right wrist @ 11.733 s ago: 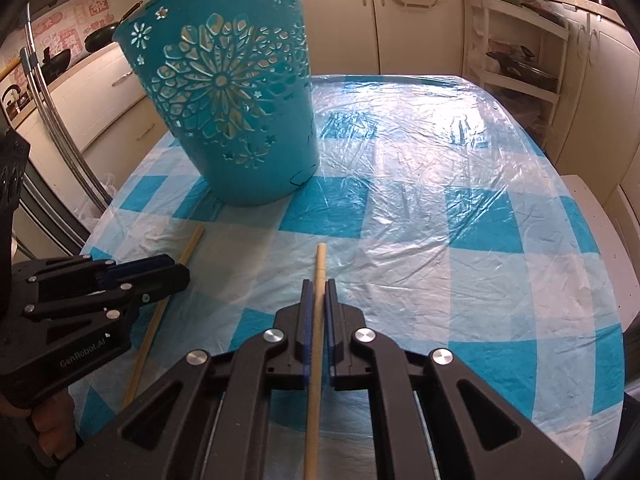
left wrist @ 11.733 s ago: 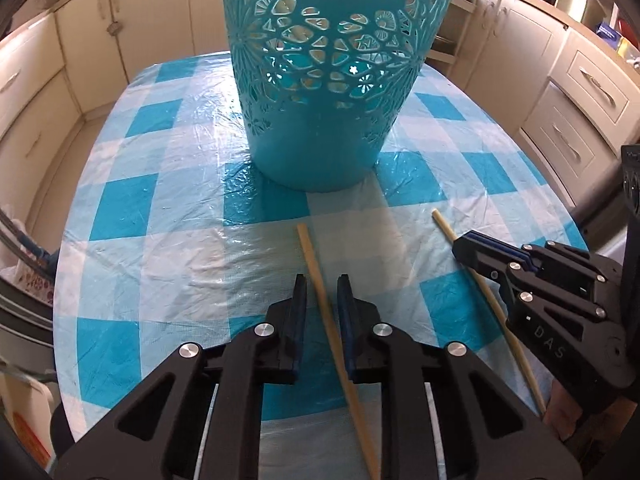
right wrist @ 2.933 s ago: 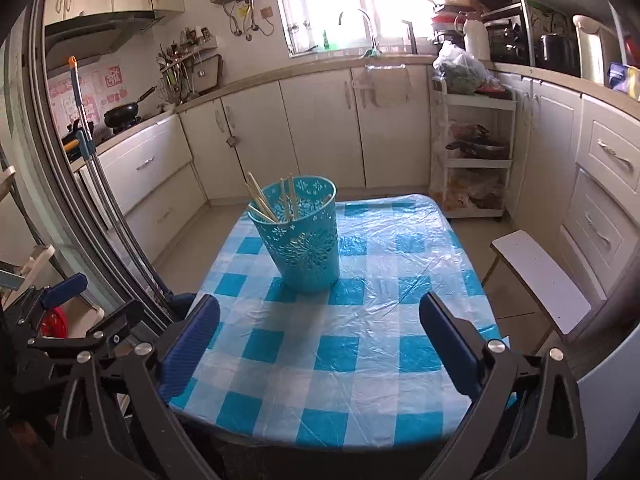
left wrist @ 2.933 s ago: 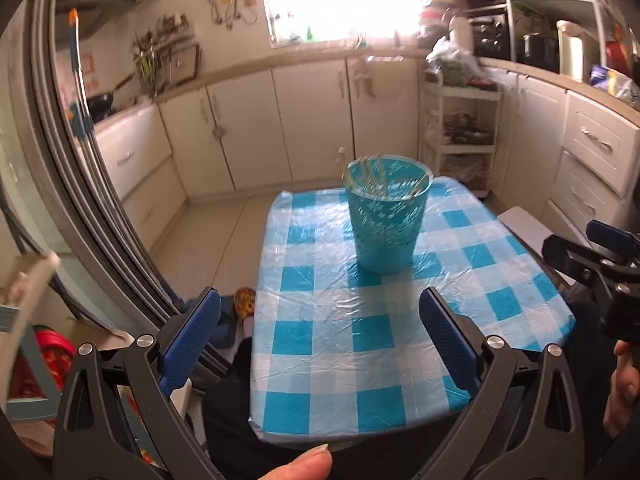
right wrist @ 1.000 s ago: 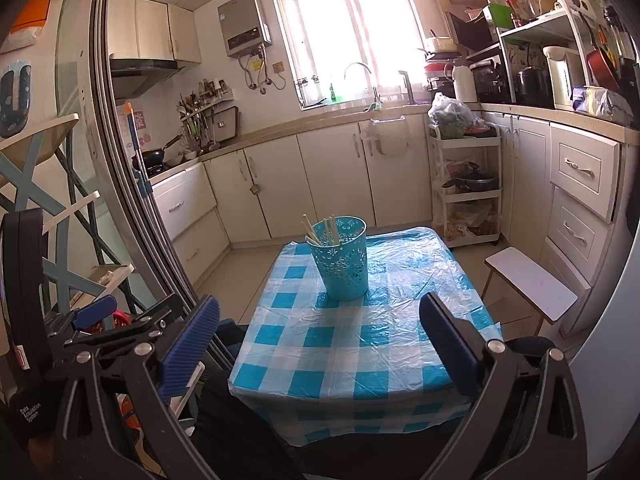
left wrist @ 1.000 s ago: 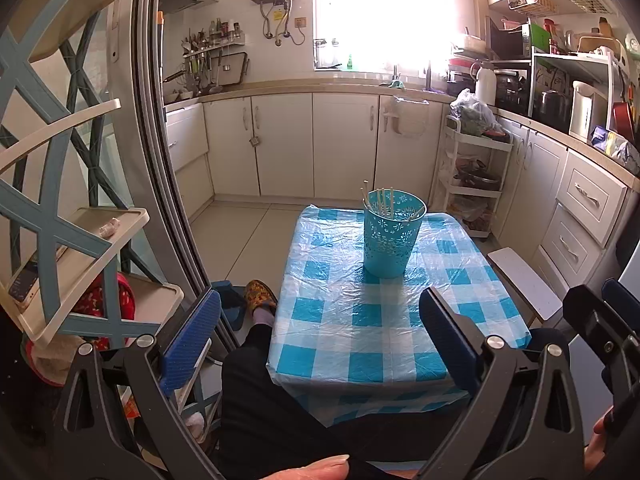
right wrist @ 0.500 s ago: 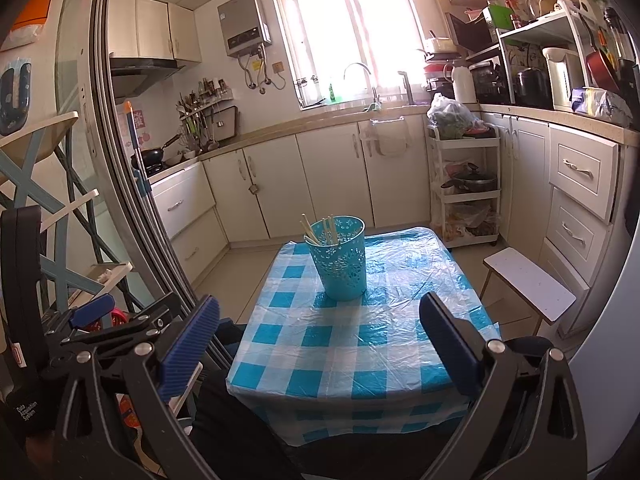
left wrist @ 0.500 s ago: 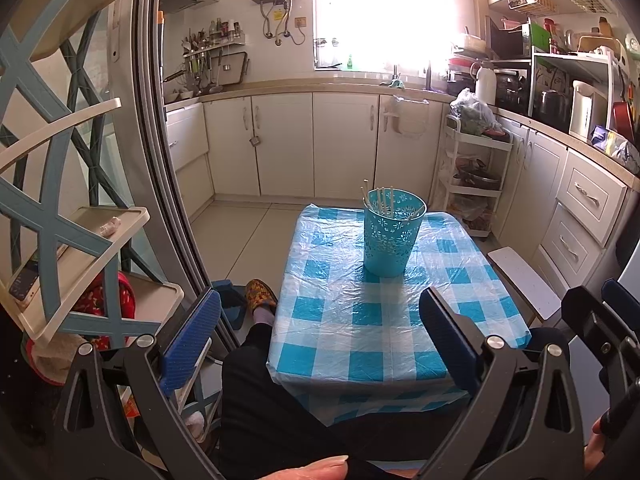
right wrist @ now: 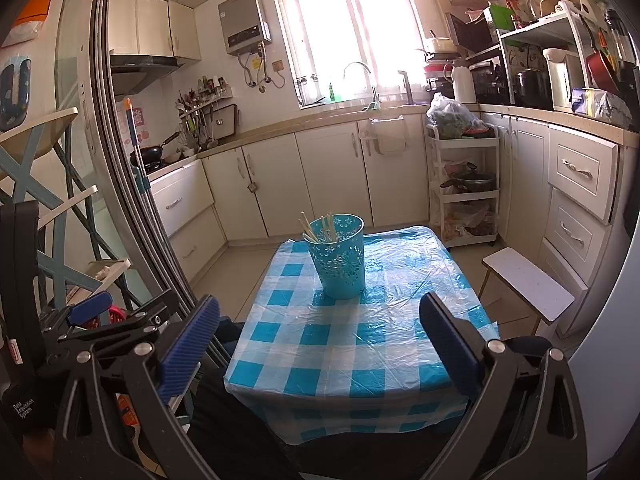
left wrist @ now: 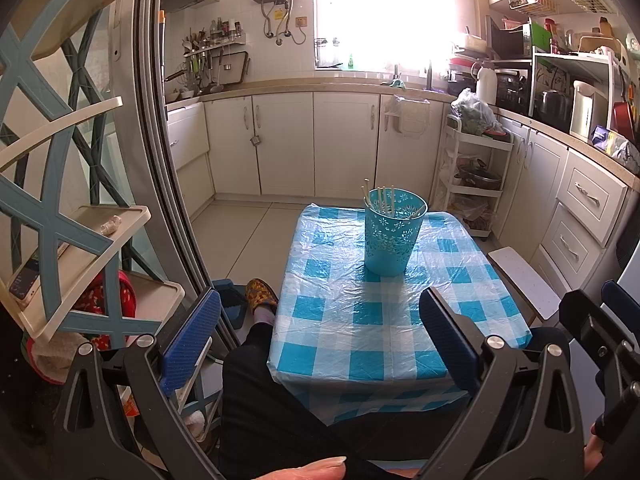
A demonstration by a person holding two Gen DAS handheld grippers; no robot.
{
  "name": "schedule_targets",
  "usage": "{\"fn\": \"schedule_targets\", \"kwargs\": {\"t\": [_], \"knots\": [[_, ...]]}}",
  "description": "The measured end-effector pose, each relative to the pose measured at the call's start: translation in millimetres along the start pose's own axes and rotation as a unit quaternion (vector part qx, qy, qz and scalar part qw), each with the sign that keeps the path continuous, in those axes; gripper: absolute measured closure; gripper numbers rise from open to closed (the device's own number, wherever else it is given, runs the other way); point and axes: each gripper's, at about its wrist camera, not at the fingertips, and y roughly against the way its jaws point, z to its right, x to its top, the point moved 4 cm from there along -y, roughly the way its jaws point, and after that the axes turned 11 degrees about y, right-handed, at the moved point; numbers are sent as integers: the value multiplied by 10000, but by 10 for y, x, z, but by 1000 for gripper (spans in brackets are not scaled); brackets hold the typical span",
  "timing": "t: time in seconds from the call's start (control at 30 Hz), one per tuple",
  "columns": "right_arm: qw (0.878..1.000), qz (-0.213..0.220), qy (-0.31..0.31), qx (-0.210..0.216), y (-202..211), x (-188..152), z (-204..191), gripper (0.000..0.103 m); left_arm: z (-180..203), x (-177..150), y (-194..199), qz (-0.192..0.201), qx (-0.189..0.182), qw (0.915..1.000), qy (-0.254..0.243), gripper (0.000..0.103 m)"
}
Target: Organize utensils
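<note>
A teal cut-out basket [left wrist: 393, 233] [right wrist: 339, 256] stands on the blue-checked table [left wrist: 360, 320] [right wrist: 340, 344], towards its far end. Several wooden chopsticks [left wrist: 382, 200] [right wrist: 316, 228] stand upright inside it. My left gripper [left wrist: 318, 308] is held well back from the table, above a person's lap, its fingers wide open and holding nothing. My right gripper [right wrist: 318, 312] is likewise far back, open and empty. The right gripper's fingers [left wrist: 588, 320] show at the right edge of the left wrist view. The left gripper's fingers [right wrist: 100, 308] show at the left edge of the right wrist view.
A sliding door frame [left wrist: 160, 160] and a shelf rack [left wrist: 72, 220] stand close on the left. A small white stool [left wrist: 524, 280] [right wrist: 528, 284] sits right of the table. Cabinets [left wrist: 300, 144], a trolley [left wrist: 472, 184] and a counter ring the kitchen. A slippered foot [left wrist: 260, 292] rests beside the table.
Almost nothing has moved in the last second. Before that, both grippers let go of the chopsticks, which now stand in the basket, and pulled far back from the table.
</note>
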Motion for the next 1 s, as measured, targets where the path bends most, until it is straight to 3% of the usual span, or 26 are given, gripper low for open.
{"fn": "schedule_targets", "kwargs": {"t": [1.0], "knots": [[10000, -74, 32, -13, -17, -106, 65, 7, 2, -4, 1, -1, 6, 10000, -11, 7]]}}
